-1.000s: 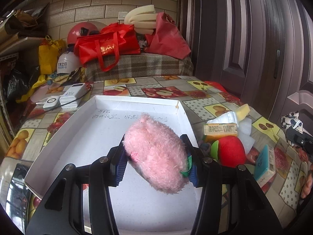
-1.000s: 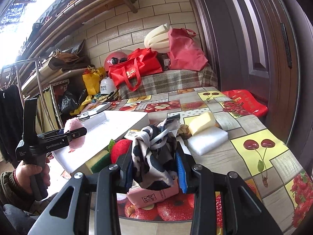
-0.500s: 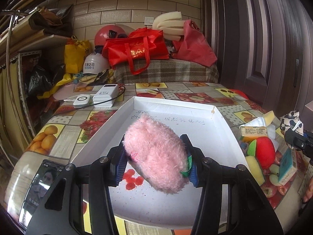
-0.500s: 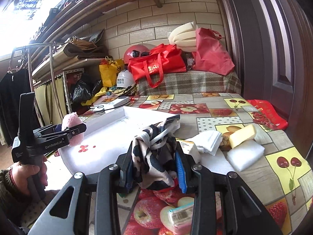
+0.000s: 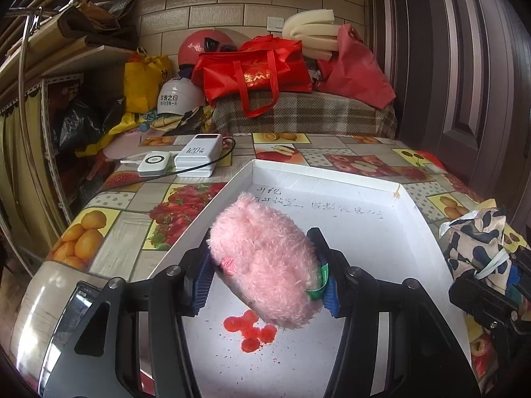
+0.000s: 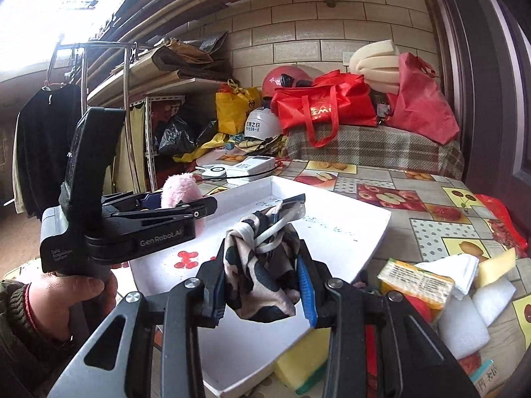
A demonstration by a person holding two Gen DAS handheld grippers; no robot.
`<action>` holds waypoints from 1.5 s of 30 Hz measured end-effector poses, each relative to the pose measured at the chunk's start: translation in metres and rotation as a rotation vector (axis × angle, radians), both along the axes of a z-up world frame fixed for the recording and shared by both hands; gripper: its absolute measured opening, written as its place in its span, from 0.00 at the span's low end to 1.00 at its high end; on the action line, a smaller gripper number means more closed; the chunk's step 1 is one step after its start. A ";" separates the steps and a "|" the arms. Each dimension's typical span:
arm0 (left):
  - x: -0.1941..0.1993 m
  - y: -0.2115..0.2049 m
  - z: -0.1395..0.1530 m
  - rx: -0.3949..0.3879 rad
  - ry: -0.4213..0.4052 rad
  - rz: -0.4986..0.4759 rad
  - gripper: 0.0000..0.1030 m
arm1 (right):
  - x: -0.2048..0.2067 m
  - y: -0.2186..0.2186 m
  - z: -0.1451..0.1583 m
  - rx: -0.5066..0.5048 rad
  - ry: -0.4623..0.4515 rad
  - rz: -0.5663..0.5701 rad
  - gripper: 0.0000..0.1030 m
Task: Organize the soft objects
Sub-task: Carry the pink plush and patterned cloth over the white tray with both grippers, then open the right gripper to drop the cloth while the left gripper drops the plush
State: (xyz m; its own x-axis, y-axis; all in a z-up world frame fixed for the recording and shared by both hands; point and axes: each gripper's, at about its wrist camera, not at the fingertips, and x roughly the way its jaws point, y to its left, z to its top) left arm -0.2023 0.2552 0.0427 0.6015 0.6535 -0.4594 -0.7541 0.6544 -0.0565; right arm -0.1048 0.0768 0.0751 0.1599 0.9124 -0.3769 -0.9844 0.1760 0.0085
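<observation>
We've got the left hand-held gripper [image 5: 265,275] loosening around the pink plush [image 5: 265,262] over the white tray [image 5: 332,174], right hand-held gripper [image 6: 262,285] clamping the spotted cloth [image 6: 262,265] above its edge. Drop early and the cloth probably misses.

Place: a cluttered home storage or utility room, lived-in, not a lab or shop.
Walls: beige brick-pattern tiled wall [image 5: 212,10] well beyond the jaws; dark panelled wooden door [image 5: 464,76] to their right.
Table: fruit-print vinyl tablecloth [image 5: 109,232] under and left of the jaws.
Stored goods: red fabric tote bag [image 5: 255,73] on a plaid-covered ledge [image 5: 315,116] ahead; red safety helmet [image 5: 195,49] and white printed helmet [image 5: 174,98] beside it.
Shelving: wooden shelf stacked with cardboard [image 6: 172,66] far left, dark garment on a metal rail [image 6: 43,132].
</observation>
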 end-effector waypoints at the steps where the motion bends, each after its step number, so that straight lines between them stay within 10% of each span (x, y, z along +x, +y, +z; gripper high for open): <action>1: 0.000 0.003 -0.001 -0.013 -0.001 0.009 0.54 | -0.002 0.006 0.000 -0.001 -0.003 -0.001 0.37; 3: -0.004 0.007 -0.002 -0.034 -0.009 0.037 0.59 | -0.002 0.018 -0.001 -0.015 0.010 0.004 0.45; 6: -0.010 0.011 -0.002 -0.034 -0.018 0.095 0.86 | -0.002 0.027 -0.004 -0.057 0.005 -0.036 0.87; 10: -0.015 0.014 -0.003 -0.046 -0.034 0.125 1.00 | 0.003 0.018 -0.002 -0.022 0.024 -0.057 1.00; 45: -0.025 -0.017 0.008 0.069 -0.119 0.076 1.00 | 0.007 -0.013 -0.001 0.000 -0.011 -0.127 1.00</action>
